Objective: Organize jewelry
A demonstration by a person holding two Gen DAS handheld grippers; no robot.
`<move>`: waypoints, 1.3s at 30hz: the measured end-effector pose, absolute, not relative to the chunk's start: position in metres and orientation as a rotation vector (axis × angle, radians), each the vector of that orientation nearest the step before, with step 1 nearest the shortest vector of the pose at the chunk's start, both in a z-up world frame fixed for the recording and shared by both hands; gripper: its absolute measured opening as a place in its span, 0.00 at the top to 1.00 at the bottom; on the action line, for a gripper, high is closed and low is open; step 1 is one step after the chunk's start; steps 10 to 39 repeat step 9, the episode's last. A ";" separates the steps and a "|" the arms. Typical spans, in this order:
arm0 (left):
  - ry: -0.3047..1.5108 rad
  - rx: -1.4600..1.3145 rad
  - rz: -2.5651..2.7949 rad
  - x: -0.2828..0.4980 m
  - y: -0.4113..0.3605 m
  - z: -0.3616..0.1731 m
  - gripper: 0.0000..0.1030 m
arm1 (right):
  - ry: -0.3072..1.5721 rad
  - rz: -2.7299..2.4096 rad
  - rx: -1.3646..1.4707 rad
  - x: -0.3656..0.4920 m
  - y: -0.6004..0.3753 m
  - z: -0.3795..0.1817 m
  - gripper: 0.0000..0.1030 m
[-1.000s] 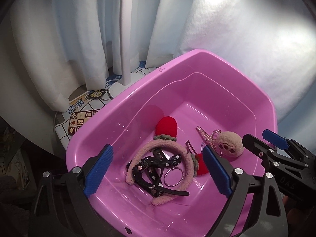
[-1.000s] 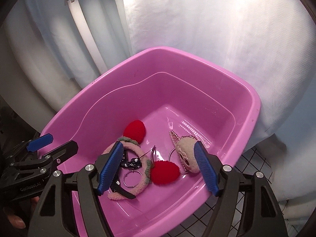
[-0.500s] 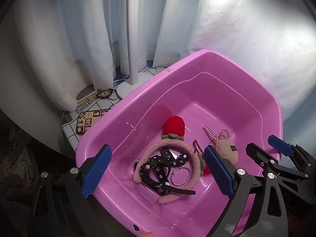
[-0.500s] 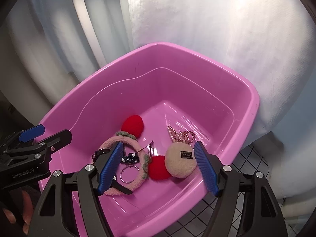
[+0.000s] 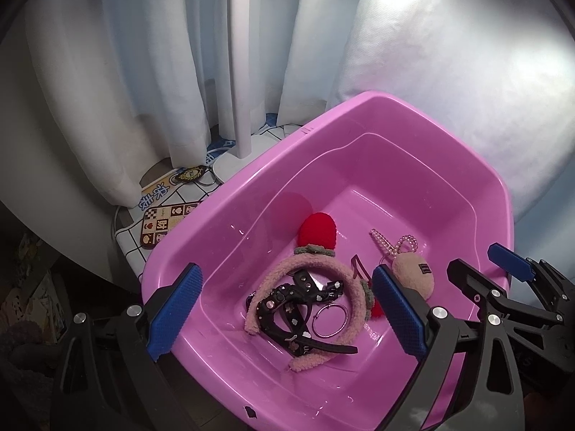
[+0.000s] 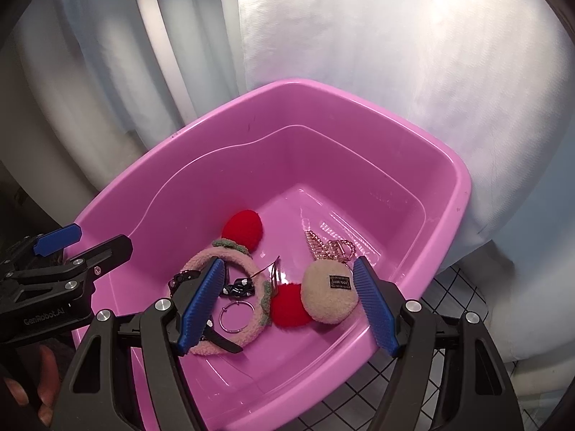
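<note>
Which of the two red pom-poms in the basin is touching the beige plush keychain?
The nearer red pom-pom, pressed against the beige plush keychain. The farther red pom-pom sits alone toward the back of the pink basin.

One pink tub [image 5: 413,107], one fuzzy headband [image 5: 345,280], two red pompoms [image 6: 242,228], one beige plush charm [image 6: 329,296], one metal ring [image 5: 330,321], one black strap [image 5: 287,298]

Pink tub [image 6: 445,165], red pompoms [image 6: 242,228], blue fingers [image 6: 201,301]

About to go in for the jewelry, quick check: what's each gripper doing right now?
Left gripper: open, holding nothing, above the pink tub.
Right gripper: open, holding nothing, above the fluffy headband and beige pom-pom charm.
</note>
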State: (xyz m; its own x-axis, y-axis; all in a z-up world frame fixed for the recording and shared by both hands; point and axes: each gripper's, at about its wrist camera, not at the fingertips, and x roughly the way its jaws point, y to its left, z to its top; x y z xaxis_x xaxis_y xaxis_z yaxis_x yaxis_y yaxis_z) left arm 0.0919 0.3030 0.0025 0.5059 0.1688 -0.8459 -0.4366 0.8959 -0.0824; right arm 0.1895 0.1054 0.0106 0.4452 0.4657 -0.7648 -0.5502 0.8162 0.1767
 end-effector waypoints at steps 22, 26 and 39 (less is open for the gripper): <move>0.978 -0.300 0.386 0.091 0.305 0.006 0.08 | 0.907 0.624 -0.097 0.187 0.104 0.012 0.31; 0.978 -0.300 0.386 0.091 0.305 0.006 0.08 | 0.907 0.624 -0.097 0.187 0.104 0.012 0.31; 0.978 -0.300 0.386 0.091 0.305 0.006 0.08 | 0.907 0.624 -0.097 0.187 0.104 0.012 0.31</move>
